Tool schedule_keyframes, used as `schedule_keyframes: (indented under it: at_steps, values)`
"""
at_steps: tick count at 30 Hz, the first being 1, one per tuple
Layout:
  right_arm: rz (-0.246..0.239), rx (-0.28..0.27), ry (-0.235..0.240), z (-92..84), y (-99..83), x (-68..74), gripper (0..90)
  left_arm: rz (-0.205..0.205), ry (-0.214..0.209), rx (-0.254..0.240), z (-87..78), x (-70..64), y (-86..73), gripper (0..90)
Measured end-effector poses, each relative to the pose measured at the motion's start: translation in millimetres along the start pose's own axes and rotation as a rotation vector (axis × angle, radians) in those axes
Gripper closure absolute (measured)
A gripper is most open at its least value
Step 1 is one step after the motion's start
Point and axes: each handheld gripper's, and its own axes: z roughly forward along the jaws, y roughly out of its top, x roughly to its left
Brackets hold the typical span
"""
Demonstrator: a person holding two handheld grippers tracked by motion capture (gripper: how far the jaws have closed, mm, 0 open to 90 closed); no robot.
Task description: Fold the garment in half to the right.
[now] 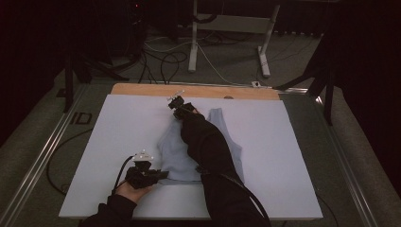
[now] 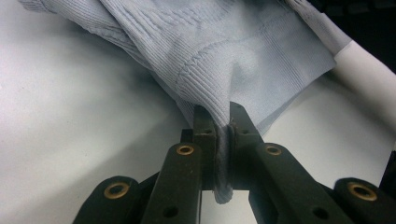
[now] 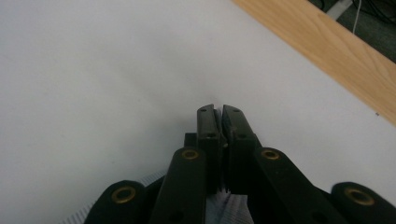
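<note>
Both tongs, left and right, were clenched on the pale-blue knit top; an uneven pull could have slipped the thin fabric free.

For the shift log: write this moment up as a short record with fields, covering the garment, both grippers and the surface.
garment: light blue ribbed top, lying partly spread on the board
left gripper: shut on the top's near hem, at the person's left
right gripper: shut on a strip of ribbed fabric at the top's far end
surface: white board on a wooden table
arms: right sleeve reaches across the top
</note>
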Motion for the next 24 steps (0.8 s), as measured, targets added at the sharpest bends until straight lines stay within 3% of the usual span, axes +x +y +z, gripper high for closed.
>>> schedule_keyframes:
  at_steps: [9, 24]
  values:
    - [0.031, -0.066, 0.017, -24.6, 7.5, -12.5, 87.4, 0.001, -0.007, -0.014, -2.8, -2.0, 3.0, 85.3]
    - [0.02, -0.123, 0.008, -57.6, 13.5, -28.8, 87.9, 0.025, -0.019, -0.029, -8.5, -10.9, 13.3, 85.5]
